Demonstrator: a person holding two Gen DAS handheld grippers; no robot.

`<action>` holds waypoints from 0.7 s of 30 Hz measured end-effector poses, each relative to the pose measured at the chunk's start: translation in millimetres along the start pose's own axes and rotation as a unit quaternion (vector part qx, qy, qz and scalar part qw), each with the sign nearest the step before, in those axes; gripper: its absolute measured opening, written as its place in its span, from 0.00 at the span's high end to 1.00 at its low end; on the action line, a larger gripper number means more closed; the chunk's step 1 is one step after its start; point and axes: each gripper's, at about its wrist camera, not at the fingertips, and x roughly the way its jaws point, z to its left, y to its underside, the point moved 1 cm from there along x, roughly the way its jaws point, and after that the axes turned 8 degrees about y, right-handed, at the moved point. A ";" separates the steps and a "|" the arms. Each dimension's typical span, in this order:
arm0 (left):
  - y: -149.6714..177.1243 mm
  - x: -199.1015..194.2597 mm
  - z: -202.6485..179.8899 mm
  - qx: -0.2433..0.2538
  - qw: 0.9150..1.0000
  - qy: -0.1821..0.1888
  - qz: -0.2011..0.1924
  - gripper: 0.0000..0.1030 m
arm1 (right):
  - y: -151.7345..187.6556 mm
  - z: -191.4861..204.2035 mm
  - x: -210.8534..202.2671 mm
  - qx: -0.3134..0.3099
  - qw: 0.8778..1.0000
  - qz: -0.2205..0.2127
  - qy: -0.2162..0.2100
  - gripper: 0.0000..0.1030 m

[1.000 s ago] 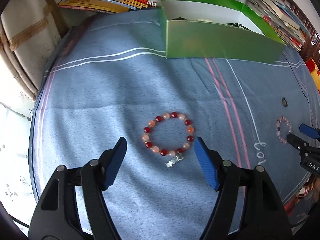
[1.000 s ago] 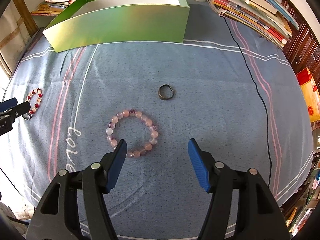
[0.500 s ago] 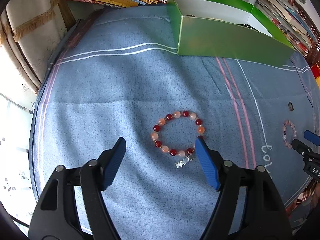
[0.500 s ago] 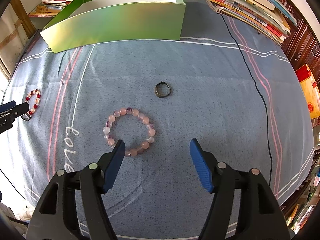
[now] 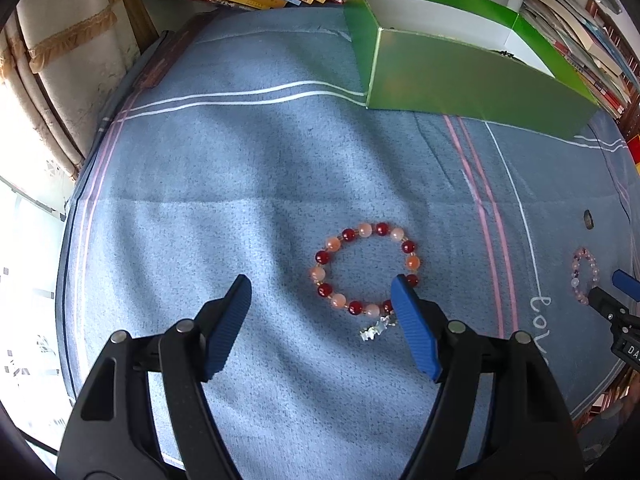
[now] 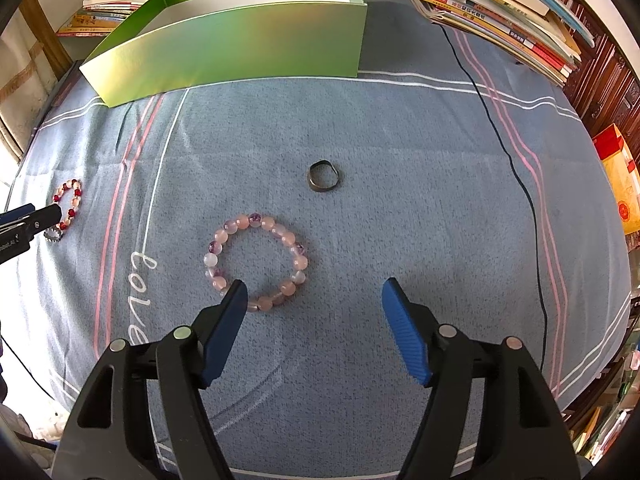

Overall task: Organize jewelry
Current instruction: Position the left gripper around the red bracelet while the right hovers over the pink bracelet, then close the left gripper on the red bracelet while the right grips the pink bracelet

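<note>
I am at the approach step: nothing is picked up yet, and both tools hang over their targets. The left gripper (image 5: 320, 294) stands wide with nothing between its pads; the red bracelet (image 5: 365, 269) lies flat on the blue cloth (image 5: 224, 168) at centre right of the left view, its silver charm (image 5: 376, 328) beside the right pad (image 5: 414, 332). The right gripper (image 6: 312, 300) is also wide and empty; the pink bracelet (image 6: 257, 262) lies at centre left of the right view, its lower left beads behind the left pad (image 6: 224, 332). A dark ring (image 6: 325, 176) sits above it, apart. The green box (image 6: 240, 52) stands open at the upper frame. In my judgement, each gripper must next shift sideways to straddle one strand, descend and close. Legible writing: "love" (image 6: 138, 296) stitched on the cloth; book spines are too small to read.
</note>
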 end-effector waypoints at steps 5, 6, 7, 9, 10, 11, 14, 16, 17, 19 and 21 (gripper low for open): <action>0.8 5.7 -5.9 0.015 1.000 0.014 0.010 0.53 | 0.1 -1.5 0.5 0.000 1.000 -0.001 -0.003 0.33; 1.0 5.6 -7.2 0.017 1.000 0.015 0.010 0.55 | 0.4 -2.2 0.8 0.002 1.000 -0.001 -0.004 0.33; 1.1 5.2 -8.8 0.021 1.000 0.017 0.009 0.60 | 1.0 -3.3 1.2 0.002 1.000 -0.001 -0.004 0.32; 1.2 4.9 -12.0 0.028 0.999 0.024 0.009 0.64 | 1.4 -5.8 2.1 0.003 1.000 0.000 -0.005 0.30; 1.0 4.0 -12.9 0.028 0.999 0.029 0.009 0.64 | 1.4 -6.6 2.4 0.004 1.000 0.000 -0.005 0.30; 0.6 2.4 -13.4 0.028 0.999 0.034 0.007 0.64 | 1.5 -7.1 2.6 0.005 1.000 0.000 -0.005 0.30; -3.2 -5.6 -8.3 0.014 0.999 0.038 -0.010 0.63 | 2.6 -8.8 2.2 0.004 1.000 -0.002 -0.003 0.30; -5.5 -9.8 -0.6 -0.002 0.999 0.036 -0.016 0.59 | 2.7 -11.2 0.5 0.007 1.000 -0.005 -0.001 0.30; -6.6 -11.8 5.9 -0.016 0.999 0.035 -0.019 0.58 | 2.3 -13.3 -0.5 0.011 1.000 -0.007 -0.001 0.30; -7.7 -13.0 14.8 -0.033 0.999 0.030 -0.019 0.58 | 1.3 -18.4 -2.9 0.020 1.000 -0.013 -0.002 0.30; -9.0 -12.0 26.2 -0.051 0.998 0.025 -0.015 0.58 | -2.1 -26.0 -3.6 0.029 0.999 -0.015 -0.005 0.30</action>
